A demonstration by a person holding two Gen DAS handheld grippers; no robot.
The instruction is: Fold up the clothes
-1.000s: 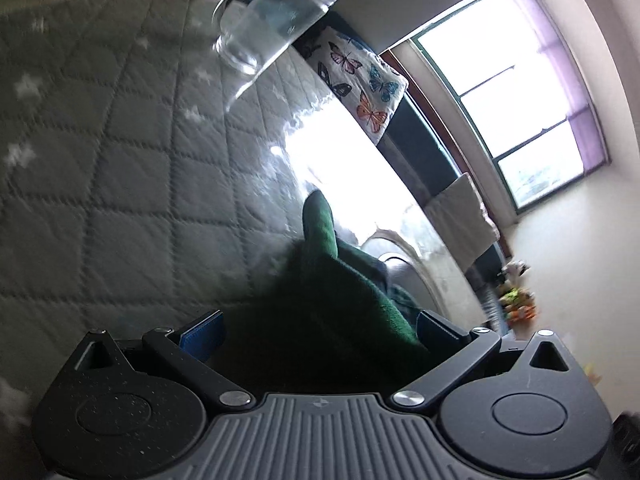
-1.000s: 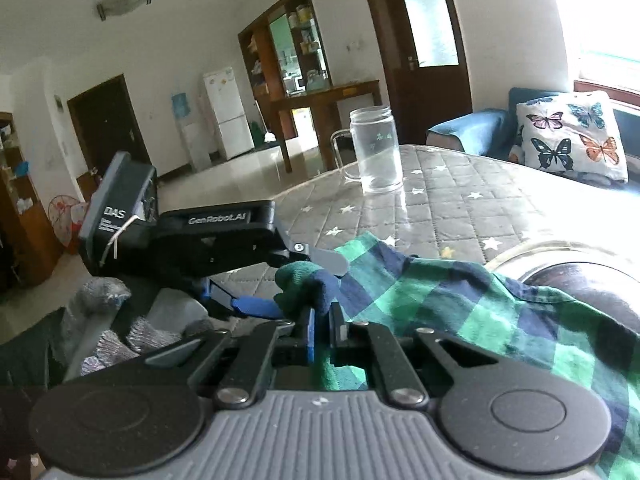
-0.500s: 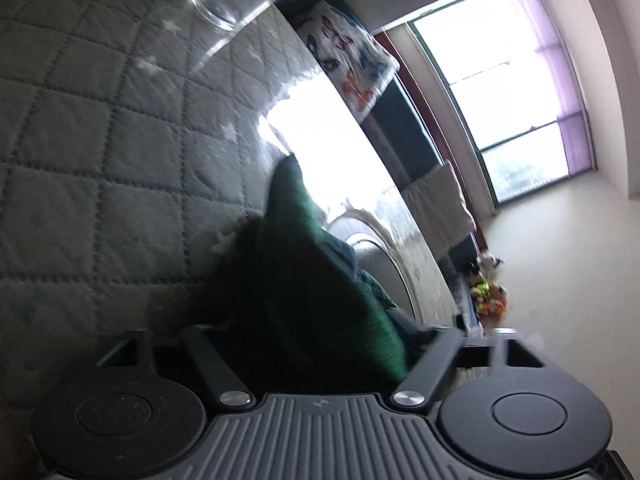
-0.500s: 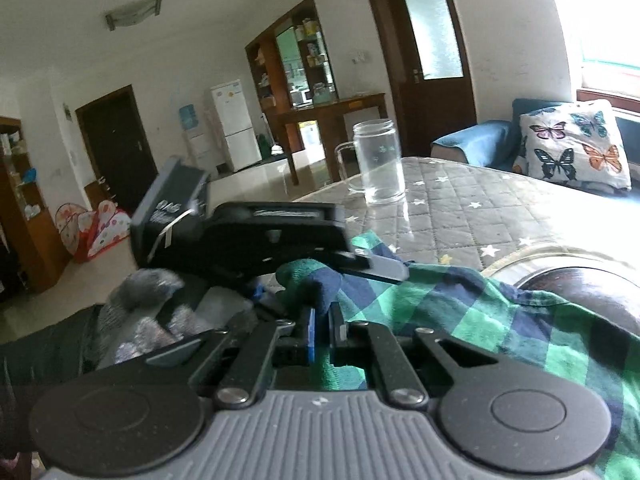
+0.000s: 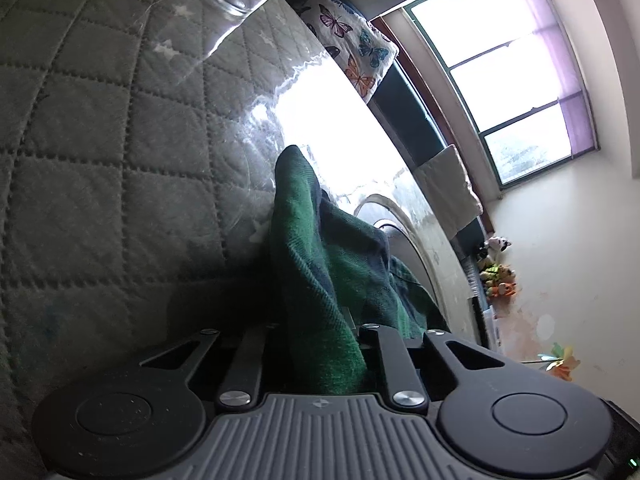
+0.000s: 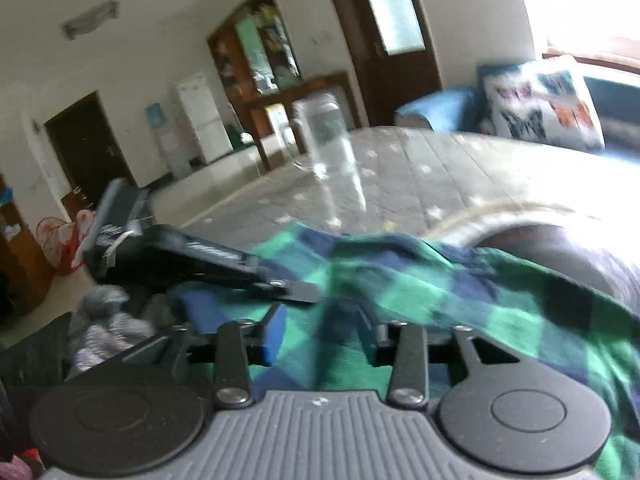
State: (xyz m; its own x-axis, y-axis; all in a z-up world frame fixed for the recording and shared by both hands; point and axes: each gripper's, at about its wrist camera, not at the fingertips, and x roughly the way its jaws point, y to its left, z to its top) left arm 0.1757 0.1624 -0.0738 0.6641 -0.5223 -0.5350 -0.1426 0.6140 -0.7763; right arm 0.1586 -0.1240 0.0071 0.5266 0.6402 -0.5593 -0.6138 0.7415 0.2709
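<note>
left tool (image 5: 320,340) pinches the green checked cloth's (image 6: 420,292) edge; right tool (image 6: 320,332) spread open over it; quilted mat (image 5: 120,140) bare beyond.

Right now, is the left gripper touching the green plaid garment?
Touching. In the left wrist view the green plaid garment runs straight down between the left gripper fingers, which have closed in on it and pinch the fold.
</note>
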